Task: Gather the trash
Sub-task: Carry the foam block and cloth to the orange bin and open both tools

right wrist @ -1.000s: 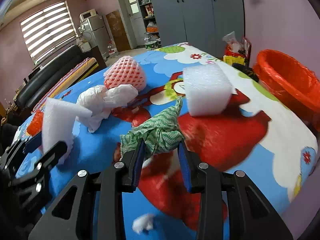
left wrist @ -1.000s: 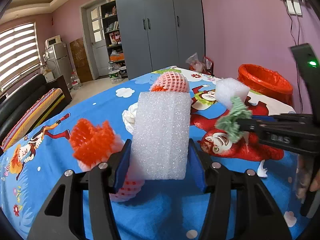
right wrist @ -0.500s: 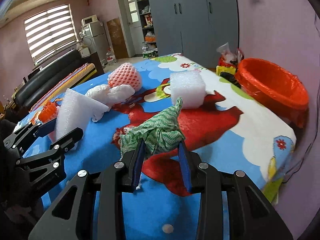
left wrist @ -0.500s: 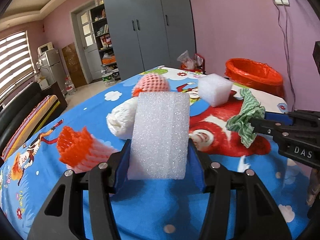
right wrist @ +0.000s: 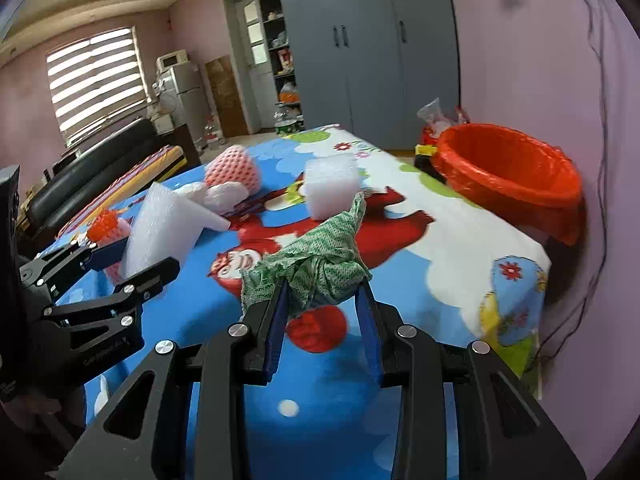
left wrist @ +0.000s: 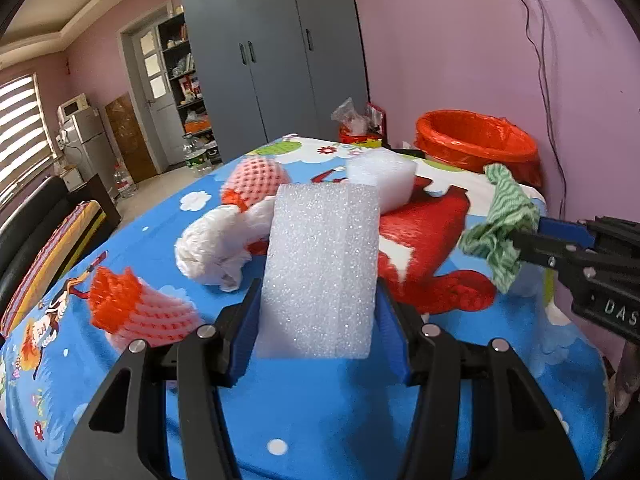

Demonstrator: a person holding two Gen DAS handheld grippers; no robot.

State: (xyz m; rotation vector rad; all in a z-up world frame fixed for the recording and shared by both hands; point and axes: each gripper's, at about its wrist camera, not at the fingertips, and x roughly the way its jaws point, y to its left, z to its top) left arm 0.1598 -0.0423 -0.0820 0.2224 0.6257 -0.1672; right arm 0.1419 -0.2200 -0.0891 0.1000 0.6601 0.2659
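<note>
My left gripper is shut on a white foam block and holds it above the table; they also show in the right wrist view. My right gripper is shut on a crumpled green cloth, which also shows at the right of the left wrist view. The orange-lined trash bin stands off the table's far right edge. On the table lie a second foam block, a pink foam net, a white crumpled bag and an orange-pink net.
The table has a blue cartoon cloth; its right edge drops off near the pink wall. A grey wardrobe stands behind. A black sofa is at the left. A clear bag of items sits past the table's far end.
Both grippers have risen and pulled back from the table with their loads; the trash on the table looks farther away and the bin has come fuller into view.
</note>
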